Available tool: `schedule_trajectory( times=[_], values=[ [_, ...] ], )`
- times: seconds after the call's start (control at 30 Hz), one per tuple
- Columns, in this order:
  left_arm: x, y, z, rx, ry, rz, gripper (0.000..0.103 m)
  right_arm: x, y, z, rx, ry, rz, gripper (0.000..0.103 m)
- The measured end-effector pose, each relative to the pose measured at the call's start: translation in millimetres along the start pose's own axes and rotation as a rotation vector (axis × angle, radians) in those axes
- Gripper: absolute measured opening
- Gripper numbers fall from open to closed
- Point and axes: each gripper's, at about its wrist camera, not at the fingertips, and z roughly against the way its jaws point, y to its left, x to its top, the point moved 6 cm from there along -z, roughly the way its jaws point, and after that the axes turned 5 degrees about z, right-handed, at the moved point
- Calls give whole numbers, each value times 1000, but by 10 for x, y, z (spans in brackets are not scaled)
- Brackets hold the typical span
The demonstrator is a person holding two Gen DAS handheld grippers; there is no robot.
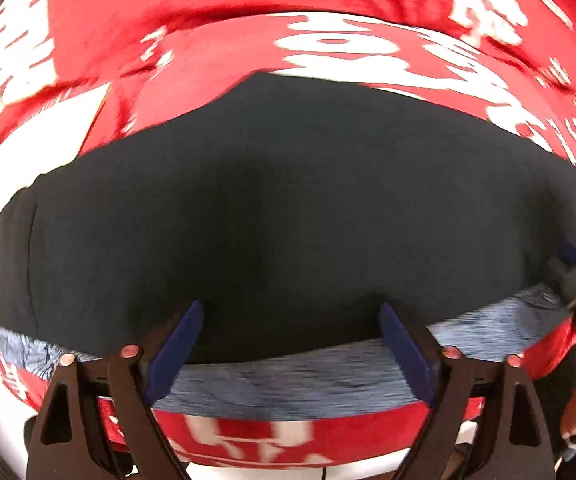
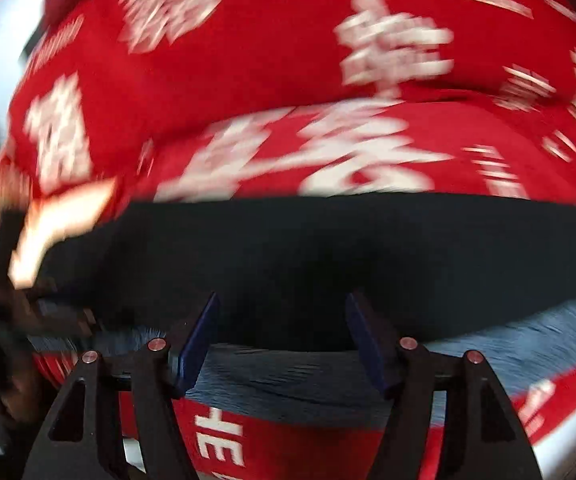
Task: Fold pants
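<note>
Looking along the left gripper (image 1: pixel 289 334), its two blue-padded fingers (image 1: pixel 176 350) were seen spread wide, nothing pinched between them. Both tips were poised at the near edge of the pants (image 1: pixel 272 208), over a grey-blue waistband (image 1: pixel 288 380) that ran crosswise between the pads. Whether the tips touched the cloth could not be told.

Beyond the fingers, the dark pants were laid flat as a broad band, long axis running left to right across the view, waistband edge turned toward the gripper. A folded or seamed end was noted at the far left. Underneath, a red cloth with white lettering (image 1: pixel 216 52) was spread, showing past every edge of the pants. At the right margin, part of the other gripper's blue pad and dark frame was glimpsed, blurred.

In the right wrist view, the right gripper (image 2: pixel 282 334) was likewise held apart, blue fingers (image 2: pixel 198 346) empty, tips at the same grey-blue waistband (image 2: pixel 295 376). The pants (image 2: pixel 347 252) were again recorded as a wide dark strip lying crosswise, waistband nearest, with the red lettered cloth (image 2: pixel 288 60) beyond and below. Heavy motion blur was present; finer detail could not be read.
</note>
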Motion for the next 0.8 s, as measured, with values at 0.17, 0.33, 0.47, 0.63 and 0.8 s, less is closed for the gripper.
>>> schedule_trajectory(
  times=[0.17,0.33,0.47,0.63,0.8],
  values=[
    [-61,718,28,24,-5,135,99,-125,-61,-169,-184,62,156,80],
    [-17,1156,201,23,-67,235,99,-156,-774,42,-356,112,-20,84],
    [209,1028,181,9,-80,244,99,120,-438,120,-255,40,-72,84],
    [334,882,-40,107,-54,169,99,360,750,-444,-123,73,118,84],
    [150,1327,-6,18,-39,258,99,312,1050,-773,-142,122,232,94]
  ],
)
